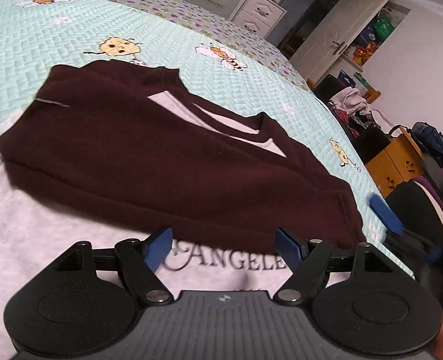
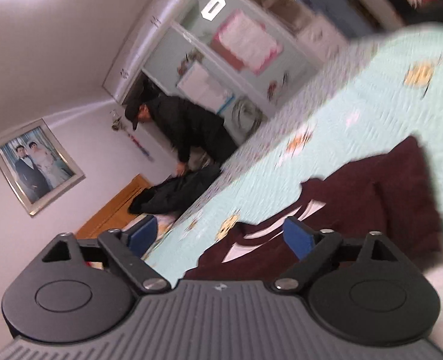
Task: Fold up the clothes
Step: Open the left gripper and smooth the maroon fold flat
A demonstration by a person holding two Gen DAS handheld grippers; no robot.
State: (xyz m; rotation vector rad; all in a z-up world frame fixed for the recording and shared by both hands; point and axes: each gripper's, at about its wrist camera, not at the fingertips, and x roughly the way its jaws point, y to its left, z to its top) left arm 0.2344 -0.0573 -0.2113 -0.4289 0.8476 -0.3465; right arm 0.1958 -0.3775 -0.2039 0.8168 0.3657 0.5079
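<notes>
A folded maroon sweater (image 1: 149,162) with white stripes lies on the mint quilted bedspread (image 1: 56,39). Its near edge rests on a pale grey garment (image 1: 26,240) printed with dark lettering. My left gripper (image 1: 225,247) hovers open just in front of the sweater's near hem, nothing between its blue pads. The right gripper's blue tip (image 1: 385,214) shows blurred at the right edge of the left wrist view. In the tilted, blurred right wrist view my right gripper (image 2: 221,237) is open and empty above the maroon sweater (image 2: 356,210).
A person in dark clothes (image 2: 188,129) bends over a dark garment (image 2: 176,195) at the far side of the bed. White wardrobes (image 1: 326,30) and drawers line the wall. A wooden cabinet (image 1: 392,162) and piled clothes (image 1: 353,105) stand by the bed's right side.
</notes>
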